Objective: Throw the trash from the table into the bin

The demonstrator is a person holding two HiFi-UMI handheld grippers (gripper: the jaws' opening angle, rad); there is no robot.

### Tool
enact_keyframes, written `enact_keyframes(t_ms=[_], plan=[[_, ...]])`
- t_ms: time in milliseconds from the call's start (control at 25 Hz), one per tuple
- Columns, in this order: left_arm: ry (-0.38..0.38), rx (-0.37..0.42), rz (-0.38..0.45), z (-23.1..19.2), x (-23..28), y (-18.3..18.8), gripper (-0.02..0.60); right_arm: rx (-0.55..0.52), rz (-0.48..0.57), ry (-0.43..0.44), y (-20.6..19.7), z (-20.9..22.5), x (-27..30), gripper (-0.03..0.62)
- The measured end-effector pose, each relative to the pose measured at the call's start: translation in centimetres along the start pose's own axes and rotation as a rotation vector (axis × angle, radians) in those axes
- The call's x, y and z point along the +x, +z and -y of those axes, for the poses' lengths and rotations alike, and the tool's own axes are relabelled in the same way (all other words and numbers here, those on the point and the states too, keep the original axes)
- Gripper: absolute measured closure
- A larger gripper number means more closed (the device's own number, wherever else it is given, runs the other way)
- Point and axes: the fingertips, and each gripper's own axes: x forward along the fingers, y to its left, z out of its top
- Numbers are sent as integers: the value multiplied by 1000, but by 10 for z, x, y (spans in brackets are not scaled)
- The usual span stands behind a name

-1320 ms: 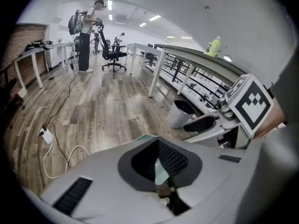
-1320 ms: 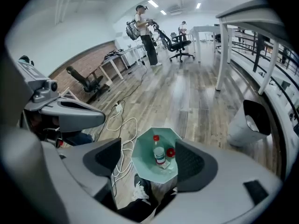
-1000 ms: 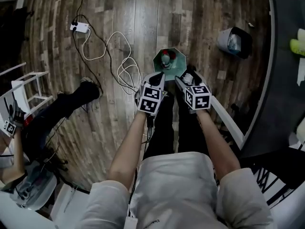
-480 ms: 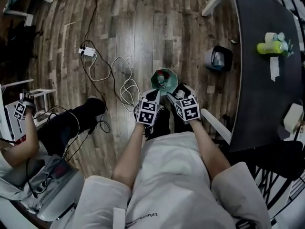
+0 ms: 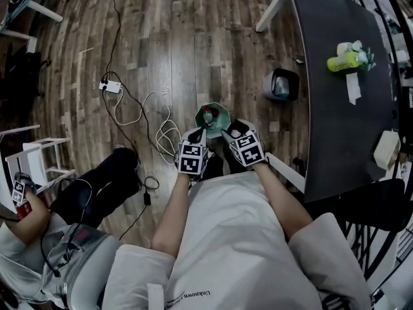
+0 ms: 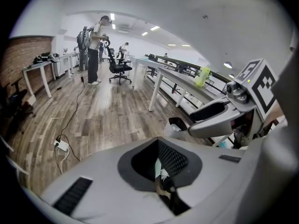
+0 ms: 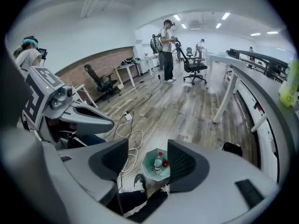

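Wood floor [image 5: 193,37] fills most of the head view. The dark worktop [image 5: 335,115] now runs down the right side, far more of it in view than a second ago. The teal bin [image 5: 213,117] stands on the floor just ahead of the person's feet and looks smaller than before, so both grippers have lifted away from it. A dark second bin [image 5: 282,84] sits by the worktop's floor-side edge. The right gripper [image 7: 148,164] is open, nothing between its jaws. They have just been closing partway, and the teal bin shows through the gap. The left gripper [image 6: 161,171] is closed, with nothing visibly held. Red-capped bottles [image 7: 159,162] lie inside the teal bin. Judgement: that drop is finished and the hands are free. Trash remains: a green bottle [image 5: 345,61] toward the worktop's far end and a pale item [image 5: 386,148] at its outer edge. The next move calls for turning right to the worktop.
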Motion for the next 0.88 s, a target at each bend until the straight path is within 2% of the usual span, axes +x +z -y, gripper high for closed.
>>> enact_keyframes(t_ms=[200,240,280,400,520,560,800,880], plan=[[7,-32,17,0,-4,2,552,9,-17,-10,-1,8,-4,343],[11,-35,20,-1,-4,1,552,11,-12,-13,0,9,-4,370],[17,-39,24,-3,-5,1,552,10,-7,-17,1,9,-5,423],[36,-53,36,-9,-8,2,552,-4,2,-21,4,9,-5,467],[46,-56,36,-12,-11,0,552,-6,6,-20,4,7,-7,561],[48,-57,35,-12,-12,-1,552,1,10,-14,4,5,-8,574],[33,-54,23,-5,-14,-11,552,28,19,-25,-4,4,-14,574],[21,-32,20,1,-15,-11,552,38,23,-33,-6,5,-17,574]])
